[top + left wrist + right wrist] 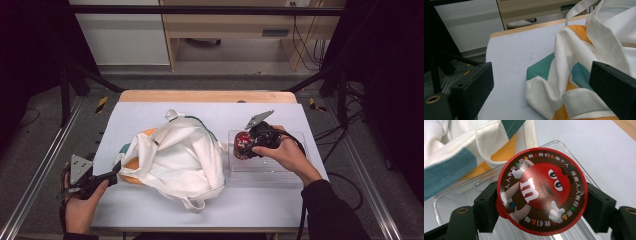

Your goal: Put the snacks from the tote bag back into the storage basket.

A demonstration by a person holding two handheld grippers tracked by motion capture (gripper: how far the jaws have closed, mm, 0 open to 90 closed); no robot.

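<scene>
One white cloth bag (175, 157) with teal and orange patches lies crumpled on the worktop (150, 210), left of one clear plastic tray (280, 170). One red candy tub (541, 191) with a cartoon lid sits over the tray, clamped between the jaws of the right tongs (541, 206), which a hand (285, 152) holds. The left tongs (541, 87) stand spread wide with nothing between them, at the bag's near-left corner, one jaw on either side of it.
</scene>
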